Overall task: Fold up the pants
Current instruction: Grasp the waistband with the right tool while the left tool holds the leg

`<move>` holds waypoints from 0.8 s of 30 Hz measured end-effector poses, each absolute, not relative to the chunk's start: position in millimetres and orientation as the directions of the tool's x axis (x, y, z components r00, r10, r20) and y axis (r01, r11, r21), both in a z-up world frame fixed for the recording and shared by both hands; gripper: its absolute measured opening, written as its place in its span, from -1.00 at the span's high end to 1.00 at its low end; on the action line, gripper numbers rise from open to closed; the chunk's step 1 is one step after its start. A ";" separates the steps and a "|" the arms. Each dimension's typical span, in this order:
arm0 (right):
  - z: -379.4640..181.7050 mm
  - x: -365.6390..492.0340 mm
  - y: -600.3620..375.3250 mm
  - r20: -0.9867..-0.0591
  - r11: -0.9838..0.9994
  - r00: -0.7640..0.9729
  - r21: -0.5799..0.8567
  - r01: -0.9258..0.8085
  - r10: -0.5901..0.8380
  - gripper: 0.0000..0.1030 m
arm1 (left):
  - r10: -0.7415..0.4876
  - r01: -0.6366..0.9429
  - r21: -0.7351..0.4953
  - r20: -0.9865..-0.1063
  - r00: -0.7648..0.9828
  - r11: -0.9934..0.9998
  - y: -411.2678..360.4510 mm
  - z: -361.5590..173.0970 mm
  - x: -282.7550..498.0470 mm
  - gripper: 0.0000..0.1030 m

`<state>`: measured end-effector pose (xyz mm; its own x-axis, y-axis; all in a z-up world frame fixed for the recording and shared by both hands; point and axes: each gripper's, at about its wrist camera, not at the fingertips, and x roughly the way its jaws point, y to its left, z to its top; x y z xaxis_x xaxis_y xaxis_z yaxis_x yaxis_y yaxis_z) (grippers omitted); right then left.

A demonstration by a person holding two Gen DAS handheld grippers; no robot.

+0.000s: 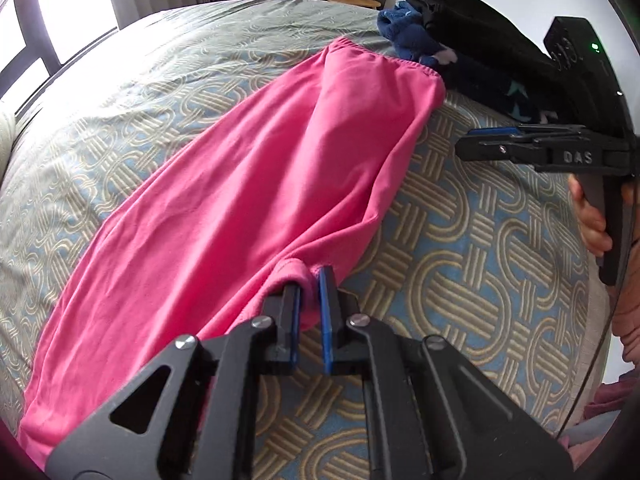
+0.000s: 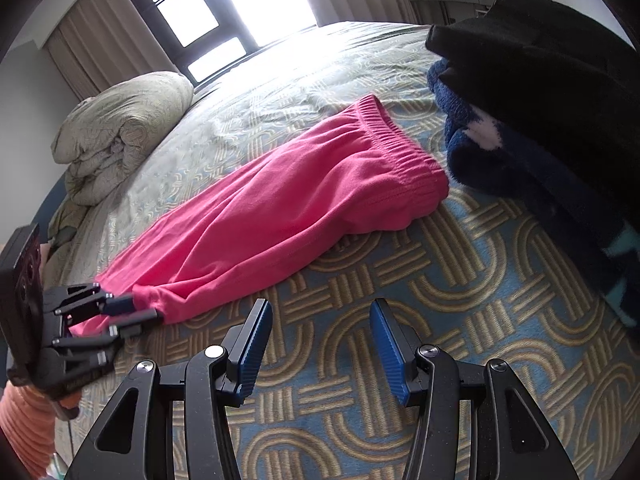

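Your left tool (image 1: 309, 280) is clamped on the hem end of the pink pants (image 1: 248, 176), a fold of the fabric pinched between its blue pads. From that tool the pants stretch away across the patterned bedspread (image 1: 460, 272), folded lengthwise, up to the elastic waistband (image 2: 394, 136) at the far end. Your right tool (image 2: 321, 312) hangs with its jaws apart and nothing between them, over bare bedspread just beside the pants' near edge. Beyond the waistband, touching it, lies a navy fleece garment (image 2: 492, 160) with a black garment (image 2: 540, 60) on top.
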<state>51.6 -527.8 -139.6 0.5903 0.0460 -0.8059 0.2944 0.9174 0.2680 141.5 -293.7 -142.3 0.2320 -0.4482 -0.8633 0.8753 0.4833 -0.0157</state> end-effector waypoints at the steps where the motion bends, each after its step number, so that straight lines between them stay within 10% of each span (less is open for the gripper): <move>1: -139.4 52.1 -529.8 -0.806 0.916 0.590 0.267 0.298 0.043 -0.01 | -0.451 0.880 -0.016 -0.863 0.227 0.474 -293.0 -141.0 138.6 0.82; 14: -147.9 83.4 -597.2 -0.769 0.784 0.631 0.454 0.423 0.105 -0.41 | -0.442 0.885 -0.014 -0.870 0.219 0.466 -293.8 -154.8 115.8 0.84; 17: -140.4 95.7 -596.1 -0.768 0.805 0.635 0.428 0.412 0.083 0.82 | -0.454 0.880 -0.029 -0.864 0.216 0.474 -292.8 -150.8 119.2 0.91; 24: -86.6 80.6 -553.0 -0.756 0.941 0.634 0.074 0.329 -0.162 0.82 | -0.544 0.913 -0.103 -0.827 0.142 0.394 -276.6 -121.1 93.2 0.93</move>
<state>80.6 -553.0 -86.6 0.6345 -0.1624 -0.7557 0.3290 0.9415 0.0738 93.2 -276.6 -121.1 0.1418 -0.5438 -0.8271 0.9132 0.3944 -0.1028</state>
